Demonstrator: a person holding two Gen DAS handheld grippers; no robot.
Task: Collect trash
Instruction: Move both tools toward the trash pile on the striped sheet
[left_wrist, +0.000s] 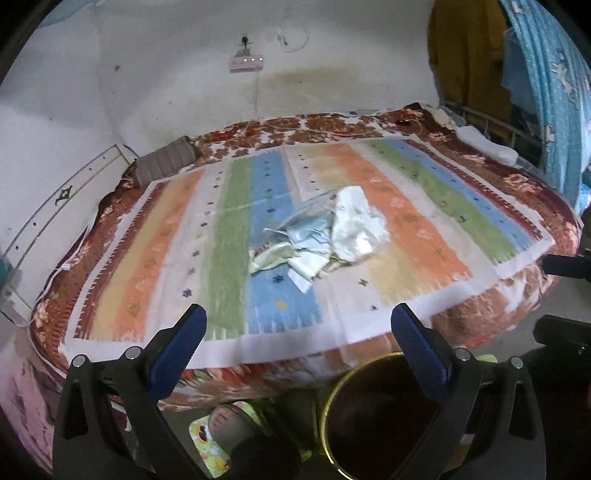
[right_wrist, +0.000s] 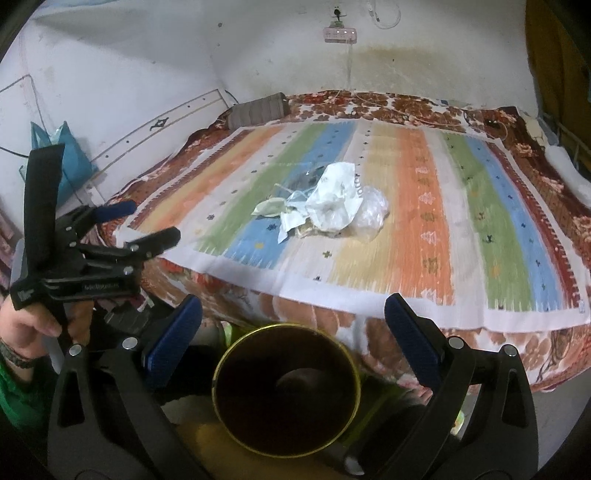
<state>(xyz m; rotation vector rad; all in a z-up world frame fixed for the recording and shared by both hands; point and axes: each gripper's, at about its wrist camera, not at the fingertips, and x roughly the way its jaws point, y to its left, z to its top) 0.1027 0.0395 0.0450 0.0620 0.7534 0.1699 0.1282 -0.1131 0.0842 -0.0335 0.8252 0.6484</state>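
Trash pile (left_wrist: 317, 236) sits mid-mat on the striped mat (left_wrist: 424, 229), which lies over the floral bedspread (left_wrist: 517, 184). The pile is crumpled clear plastic, a white bag and a few torn wrappers, all bunched together and touching. Left gripper (left_wrist: 299, 325) is spread wide, nothing between the jaws, short of the mat's near edge and well apart from the pile. Right gripper (right_wrist: 293, 314) is likewise wide open and empty, also on the near side of the mat. Dark bin with a gold rim (right_wrist: 356, 373) stands on the floor just below the mat's near edge, beside the bed. A hand (right_wrist: 26, 325) grips the left tool's handle, left of the bin. Grey pillow (right_wrist: 258, 107) lies off the mat's far left corner.
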